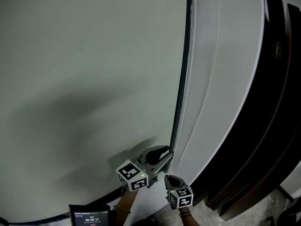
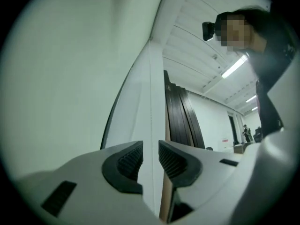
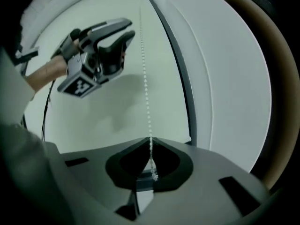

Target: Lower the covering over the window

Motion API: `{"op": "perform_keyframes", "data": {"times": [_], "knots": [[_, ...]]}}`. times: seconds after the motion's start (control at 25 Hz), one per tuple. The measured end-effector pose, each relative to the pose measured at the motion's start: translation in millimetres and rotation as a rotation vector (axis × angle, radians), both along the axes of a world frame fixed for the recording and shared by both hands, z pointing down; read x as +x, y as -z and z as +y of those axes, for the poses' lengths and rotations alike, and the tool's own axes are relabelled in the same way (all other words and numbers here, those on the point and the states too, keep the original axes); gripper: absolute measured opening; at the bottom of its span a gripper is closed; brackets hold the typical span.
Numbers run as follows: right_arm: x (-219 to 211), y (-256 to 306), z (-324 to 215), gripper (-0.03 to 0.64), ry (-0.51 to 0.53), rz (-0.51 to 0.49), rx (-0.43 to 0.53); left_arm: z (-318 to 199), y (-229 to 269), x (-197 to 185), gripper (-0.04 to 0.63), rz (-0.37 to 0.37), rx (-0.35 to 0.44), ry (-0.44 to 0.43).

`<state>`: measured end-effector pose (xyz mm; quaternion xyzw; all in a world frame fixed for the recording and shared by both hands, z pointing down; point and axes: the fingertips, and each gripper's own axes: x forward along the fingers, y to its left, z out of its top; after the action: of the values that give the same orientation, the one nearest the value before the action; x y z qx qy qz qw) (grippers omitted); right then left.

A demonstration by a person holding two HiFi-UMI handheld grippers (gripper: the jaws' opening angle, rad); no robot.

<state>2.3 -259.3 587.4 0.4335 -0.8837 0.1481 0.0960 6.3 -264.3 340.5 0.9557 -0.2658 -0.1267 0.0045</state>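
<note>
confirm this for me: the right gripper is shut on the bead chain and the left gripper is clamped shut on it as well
One part is wrong. The right gripper is shut on the bead chain, but the left gripper is not clamped shut. The left gripper view shows its jaws standing apart, with a clear gap between the pads.

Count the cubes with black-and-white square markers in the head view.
2. One marker cube on the left gripper; the other, lower right, on the right gripper. None appears hidden.
</note>
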Motion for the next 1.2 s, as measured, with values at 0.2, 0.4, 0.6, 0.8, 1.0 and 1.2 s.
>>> {"op": "perform_keyframes", "data": {"times": [0.2,0.4,0.6,0.8,1.0,1.2], "knots": [[-2,-4,2,0.021,0.016,-0.004,-0.019,-3,40,25,0.089,0.017,0.083,-0.046],[-1,-6,3,0.021,0.012,-0.012,-0.017,-9,40,32,0.062,-0.03,0.117,-0.019],[-1,-4,9,0.021,0.019,-0.039,-0.013,-2,43,24,0.018,0.01,0.101,-0.017],[-15,-5,23,0.021,0.113,-0.026,-0.03,-4,38,12,0.015,0.079,0.067,-0.023],[0,16,15,0.061,0.121,-0.085,-0.037,-11,39,-9,0.011,0.095,0.049,0.038],[27,101,-4,0.078,0.068,-0.237,0.099,-13,28,-14,0.011,0.054,0.021,0.06]]}}
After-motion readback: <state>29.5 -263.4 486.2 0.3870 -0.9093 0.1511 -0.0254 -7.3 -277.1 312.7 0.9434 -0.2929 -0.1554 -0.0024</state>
